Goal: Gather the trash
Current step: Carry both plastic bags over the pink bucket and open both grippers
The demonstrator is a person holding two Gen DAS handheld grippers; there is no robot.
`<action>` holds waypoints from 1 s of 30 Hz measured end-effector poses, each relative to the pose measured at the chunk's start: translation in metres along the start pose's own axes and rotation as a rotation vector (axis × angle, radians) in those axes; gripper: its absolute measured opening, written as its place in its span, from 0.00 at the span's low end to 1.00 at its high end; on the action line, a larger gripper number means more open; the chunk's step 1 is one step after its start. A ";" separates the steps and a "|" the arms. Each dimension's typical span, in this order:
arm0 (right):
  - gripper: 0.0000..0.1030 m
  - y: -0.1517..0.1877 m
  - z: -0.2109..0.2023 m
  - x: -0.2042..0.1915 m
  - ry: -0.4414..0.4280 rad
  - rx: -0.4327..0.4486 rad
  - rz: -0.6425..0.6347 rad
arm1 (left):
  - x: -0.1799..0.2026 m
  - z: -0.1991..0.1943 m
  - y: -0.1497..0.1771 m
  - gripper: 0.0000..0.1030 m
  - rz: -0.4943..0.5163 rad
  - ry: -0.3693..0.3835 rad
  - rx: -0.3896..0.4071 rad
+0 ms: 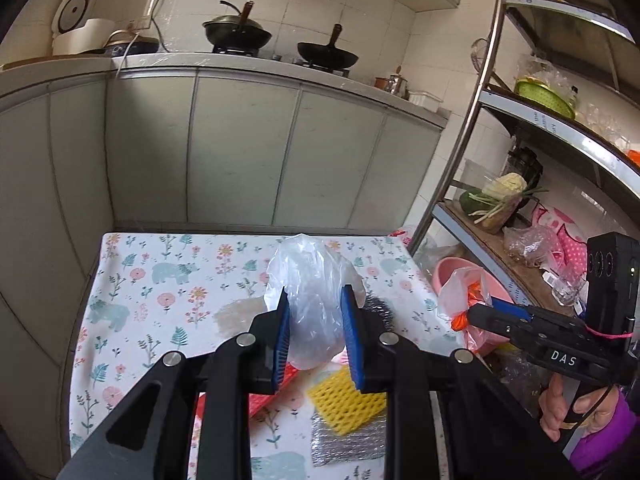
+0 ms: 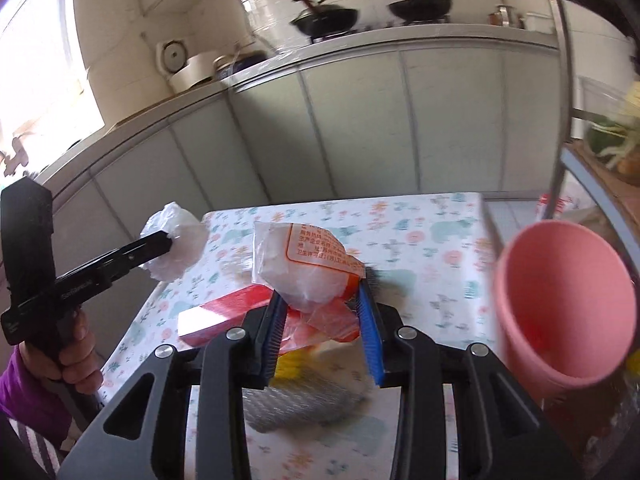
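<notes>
A: While both hands are lifted off the table (image 1: 132,264), what does each hold?

B: My left gripper (image 1: 314,334) is clamped on a crumpled clear plastic bag (image 1: 310,280), bulging above the pads. My right gripper (image 2: 322,322) pinches a white wrapper with orange print (image 2: 304,268), crinkled, standing up from the jaws.

A: Where does it go?

B: Pink bin (image 2: 568,304), I judge: just right of my right gripper, mouth tilted toward me. Right hand is nearer; left must cross over. Beyond, a red box (image 2: 224,312) and yellow foam net (image 1: 344,400) remain.
</notes>
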State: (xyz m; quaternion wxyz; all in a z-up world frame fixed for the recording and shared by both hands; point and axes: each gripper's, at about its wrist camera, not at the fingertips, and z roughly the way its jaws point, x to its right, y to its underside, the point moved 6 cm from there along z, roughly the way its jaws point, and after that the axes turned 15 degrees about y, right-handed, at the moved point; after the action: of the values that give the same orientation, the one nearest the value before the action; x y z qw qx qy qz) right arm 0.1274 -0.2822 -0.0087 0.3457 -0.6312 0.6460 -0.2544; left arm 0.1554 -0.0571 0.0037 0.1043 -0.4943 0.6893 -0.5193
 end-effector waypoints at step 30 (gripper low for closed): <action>0.35 0.039 0.038 0.208 0.370 -0.026 0.270 | 0.190 0.249 0.032 0.23 0.194 0.254 -0.323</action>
State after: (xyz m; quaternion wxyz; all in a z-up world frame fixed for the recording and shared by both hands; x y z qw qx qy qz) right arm 0.1392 -0.4815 -0.0883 0.2440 -0.4863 0.7802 -0.3088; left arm 0.2078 -0.3608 -0.0621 -0.0144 -0.3665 0.8154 -0.4479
